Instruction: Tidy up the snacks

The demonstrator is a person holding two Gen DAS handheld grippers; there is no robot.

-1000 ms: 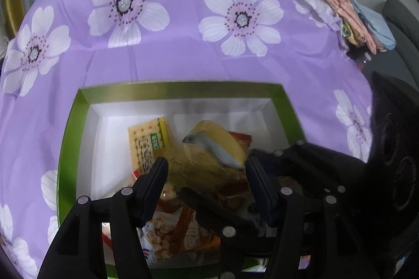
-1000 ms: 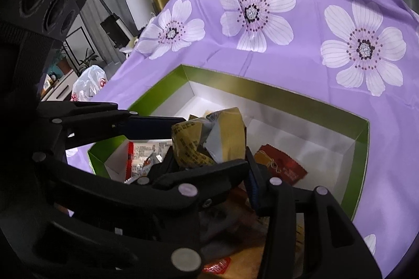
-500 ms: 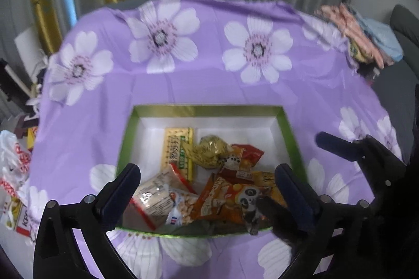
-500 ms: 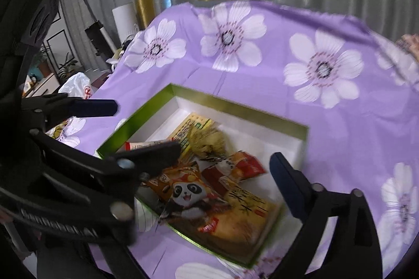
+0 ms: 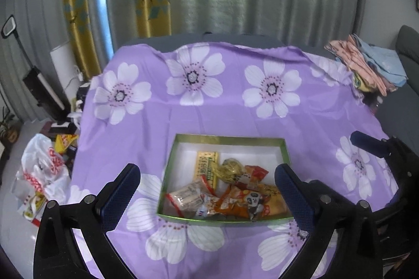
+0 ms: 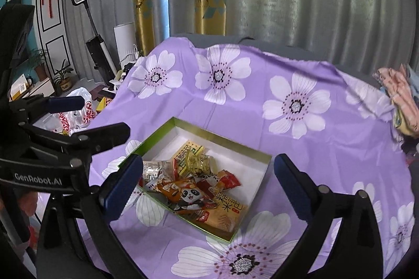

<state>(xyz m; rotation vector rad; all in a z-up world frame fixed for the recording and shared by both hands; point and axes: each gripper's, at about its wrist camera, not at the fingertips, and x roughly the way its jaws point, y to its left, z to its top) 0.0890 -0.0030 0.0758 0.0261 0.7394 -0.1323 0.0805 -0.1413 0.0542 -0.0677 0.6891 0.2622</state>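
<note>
Both grippers, left (image 5: 207, 190) and right (image 6: 208, 183), hover above the snack box (image 5: 227, 139), fingers spread wide, empty

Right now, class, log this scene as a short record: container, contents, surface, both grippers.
container: green-rimmed box, open, white inside
contents: panda snack packet, yellow wafer packet, other wrapped snacks
surface: purple flowered cloth
left gripper: open, holding nothing, above the cloth
right gripper: open, holding nothing
beside the table: plastic bag on the floor
</note>
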